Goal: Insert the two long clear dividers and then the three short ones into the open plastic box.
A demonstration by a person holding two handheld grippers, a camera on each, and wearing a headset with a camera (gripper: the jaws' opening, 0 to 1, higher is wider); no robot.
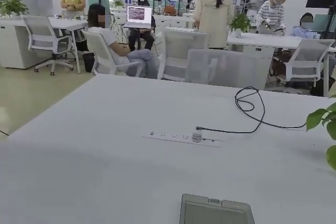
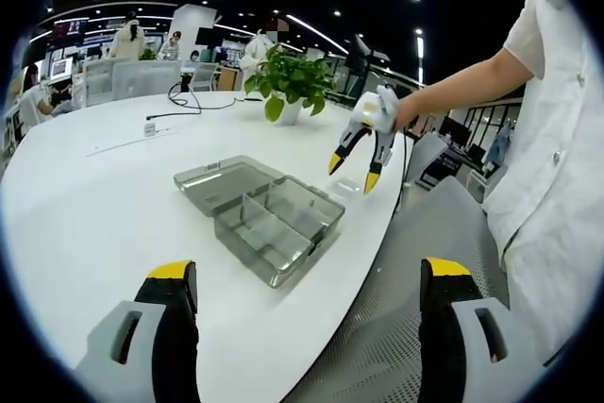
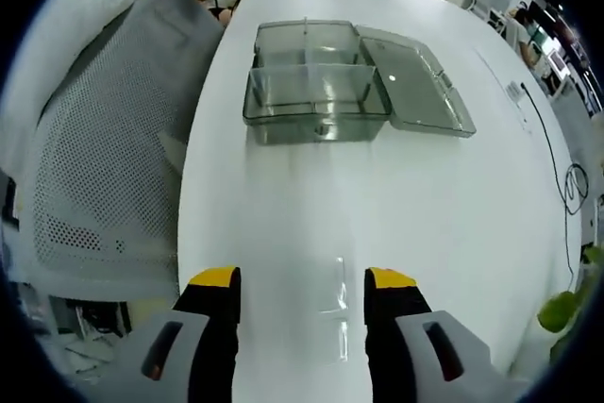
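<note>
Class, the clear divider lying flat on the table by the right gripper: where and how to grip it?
Probably grip the clear divider across its long edges, mid-length, lowering the right gripper from above. It lies flat and thin on the table, lengthwise between the open jaws.

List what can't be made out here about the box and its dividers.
- Head view: the bottom edge cuts off the box lid.
- Right gripper view: how many dividers sit in the box; clear on clear, too small.
- Right gripper view: whether the loose divider before the right gripper is long or short; too faint.
</note>
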